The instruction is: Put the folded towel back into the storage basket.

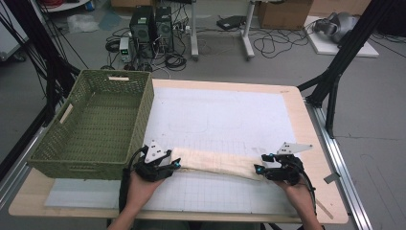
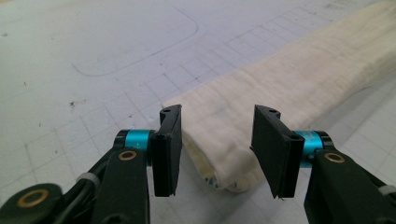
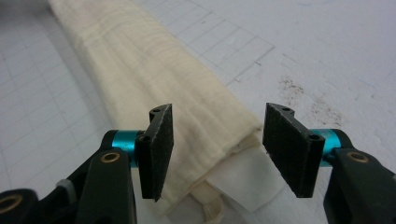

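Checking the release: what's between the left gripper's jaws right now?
The end of the folded cream cloth lies between the open jaws of the left gripper, pads off it, as the left gripper view shows.

Seen from above, my left gripper (image 1: 175,163) sits at the left end of a long folded cream cloth (image 1: 215,163), and my right gripper (image 1: 258,168) at its right end. The cloth lies flat across the white gridded mat (image 1: 225,120) on the wooden table (image 1: 311,143), slanting slightly down to the right. A green woven basket (image 1: 62,158) stands on the table's left side, just beside my left gripper. Beyond the table, computer towers (image 1: 151,26) and loose cables (image 1: 273,45) sit on the floor.
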{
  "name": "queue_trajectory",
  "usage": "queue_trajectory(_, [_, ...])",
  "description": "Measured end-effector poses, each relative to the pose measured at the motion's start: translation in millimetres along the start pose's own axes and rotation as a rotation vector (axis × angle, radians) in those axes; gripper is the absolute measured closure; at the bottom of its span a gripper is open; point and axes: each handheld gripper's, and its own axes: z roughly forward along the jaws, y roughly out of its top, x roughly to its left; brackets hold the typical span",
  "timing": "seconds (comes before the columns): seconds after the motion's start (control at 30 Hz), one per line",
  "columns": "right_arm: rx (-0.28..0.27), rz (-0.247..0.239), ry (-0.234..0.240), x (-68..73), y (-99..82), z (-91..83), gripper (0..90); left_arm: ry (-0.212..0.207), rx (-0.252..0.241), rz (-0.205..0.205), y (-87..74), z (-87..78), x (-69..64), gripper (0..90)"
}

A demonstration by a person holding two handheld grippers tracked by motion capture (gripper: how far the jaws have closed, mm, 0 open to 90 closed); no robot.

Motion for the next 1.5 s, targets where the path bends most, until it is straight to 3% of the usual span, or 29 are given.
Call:
queue_trajectory(0.3, [0.050, 0.028, -0.031, -3.7, -7.4, 4.0, 40.5, 0.026, 0.080, -0.009, -3.6, 10.3, 2.9, 51.7])
queue_trajectory(0.4, [0.045, 0.056, -0.024, -6.2, -9.2, 3.1, 40.3, 0.010, 0.105, -0.014, -5.2, 13.6, 1.9, 51.1])
queue_trajectory(0.53, [0.053, 0.059, -0.016, -5.7, -10.3, 5.0, 41.2, -0.015, 0.109, -0.038, -6.8, 16.9, 1.3, 54.6])
queue_trajectory(0.7, [0.059, 0.033, 0.014, -2.9, -9.0, 7.6, 59.0, -0.063, 0.112, -0.042, -6.6, 17.4, 0.6, 69.8])
queue_trajectory(0.83, [0.065, 0.025, 0.104, -4.4, -7.6, 10.7, 79.1, -0.065, 0.098, -0.054, -7.7, 16.1, -1.5, 81.1])
queue_trajectory(0.9, [0.070, 0.011, 0.116, -5.0, -5.8, 11.6, 80.4, -0.052, 0.097, -0.069, -8.2, 13.3, -3.0, 82.7])
queue_trajectory(1.17, [0.073, -0.017, 0.119, -10.6, 8.1, 16.7, 81.0, 0.000, 0.085, -0.060, -12.5, -14.4, -14.2, 83.3])
queue_trajectory(1.43, [0.059, -0.026, 0.159, -12.1, 29.8, 26.7, 80.7, 0.002, 0.073, -0.072, -26.6, -45.6, -24.4, 83.3])
queue_trajectory(1.5, [0.084, -0.033, 0.158, -10.9, 31.4, 35.6, 80.0, 0.002, 0.081, -0.063, -29.9, -46.3, -23.6, 83.0])
